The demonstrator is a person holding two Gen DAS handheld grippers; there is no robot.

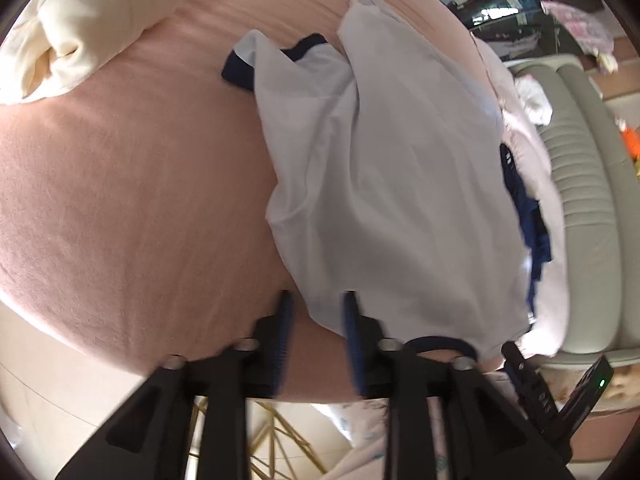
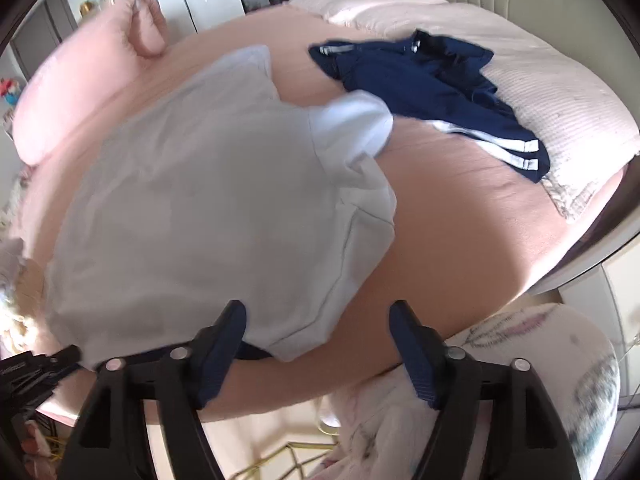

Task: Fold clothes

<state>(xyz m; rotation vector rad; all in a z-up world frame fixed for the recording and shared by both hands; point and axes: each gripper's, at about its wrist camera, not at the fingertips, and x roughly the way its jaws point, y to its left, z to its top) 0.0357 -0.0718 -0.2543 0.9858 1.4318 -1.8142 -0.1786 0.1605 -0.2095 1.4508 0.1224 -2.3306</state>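
Note:
A white T-shirt [image 1: 392, 184] with navy trim lies crumpled on the pink bed sheet [image 1: 120, 180]. My left gripper [image 1: 318, 300] is open at the shirt's near corner; the cloth edge reaches between the blue pads, which do not press on it. In the right wrist view the same shirt [image 2: 208, 208] spreads to the left, one sleeve folded over. My right gripper [image 2: 318, 312] stands wide open over the shirt's near hem, its left finger [image 2: 234, 320] lying on the cloth. Navy shorts [image 2: 432, 88] with white stripes lie beyond the shirt.
A cream blanket [image 1: 60, 40] is bunched at the far left and a pink pillow [image 2: 80, 92] lies behind the shirt. A pale quilt [image 2: 560, 100] and a padded headboard [image 1: 580, 200] border the bed. Floral fabric [image 2: 560, 380] and a gold wire frame [image 1: 280, 432] sit below the near edge.

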